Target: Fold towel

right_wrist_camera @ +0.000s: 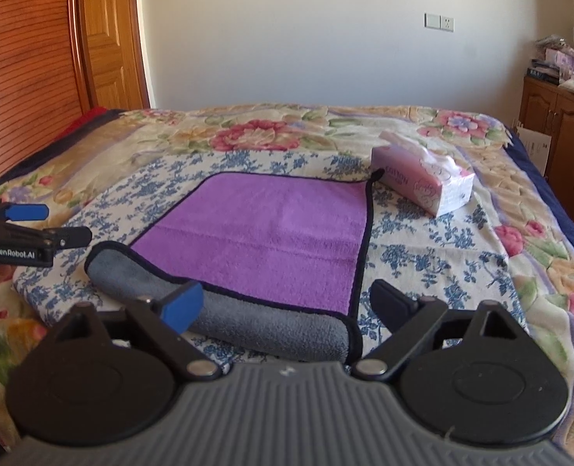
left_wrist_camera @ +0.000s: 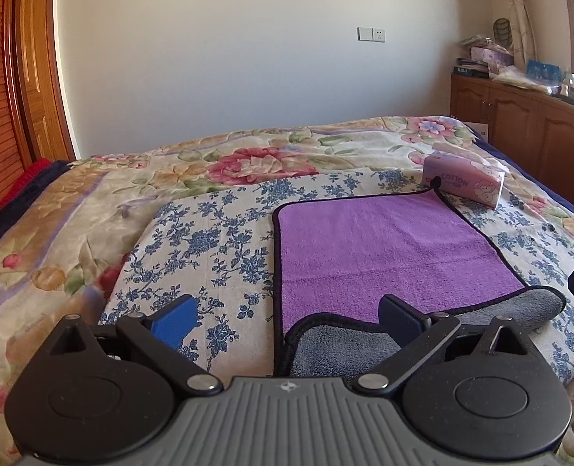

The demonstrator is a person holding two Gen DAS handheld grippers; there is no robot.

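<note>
- Presently we find the towel (right_wrist_camera: 271, 233) lying purple side up on the bed (right_wrist_camera: 461, 272), its near edge turned over to show grey.
- Left hand-held gripper (left_wrist_camera: 287, 318): spread, straddling the near left corner, holding nothing.
- Right hand-held gripper (right_wrist_camera: 287, 303): spread above the near right corner, likewise holding nothing.
- A tissue box (right_wrist_camera: 423, 182) sits just beside the far corner.
- We judge the first fold pending; next, each gripper must pinch its corner.
</note>
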